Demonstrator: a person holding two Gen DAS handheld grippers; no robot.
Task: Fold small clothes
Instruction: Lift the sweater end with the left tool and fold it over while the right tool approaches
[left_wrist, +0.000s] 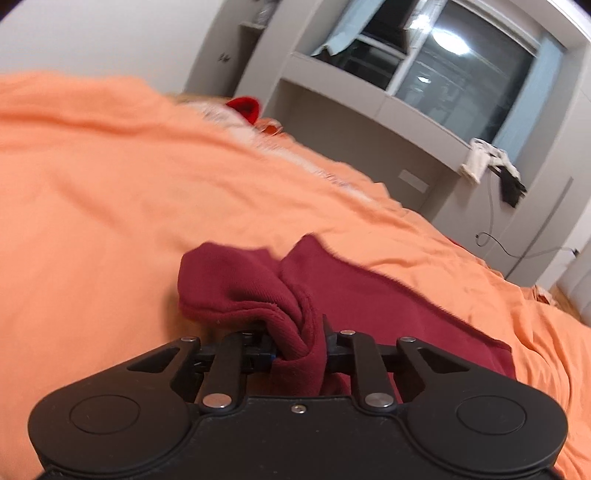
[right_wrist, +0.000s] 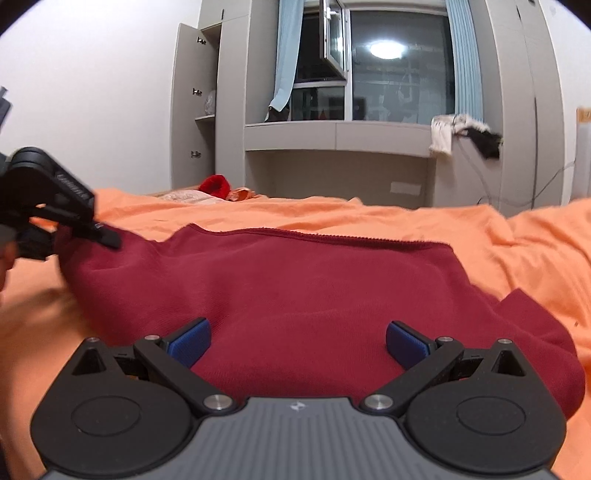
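A dark red knit garment (right_wrist: 295, 288) lies spread on an orange bed sheet (right_wrist: 517, 251). My left gripper (left_wrist: 299, 347) is shut on a bunched corner of the dark red garment (left_wrist: 258, 291) and lifts it slightly. In the right wrist view the left gripper (right_wrist: 92, 236) shows at the far left, pinching the garment's left corner. My right gripper (right_wrist: 297, 343) is open, its blue pads (right_wrist: 190, 341) spread wide just above the near edge of the garment, holding nothing.
A bright red item (right_wrist: 216, 184) and other small clothes lie at the far end of the bed. Grey built-in shelving (right_wrist: 336, 138) and a window stand behind the bed. Clothes hang from the ledge (right_wrist: 461, 136) at right.
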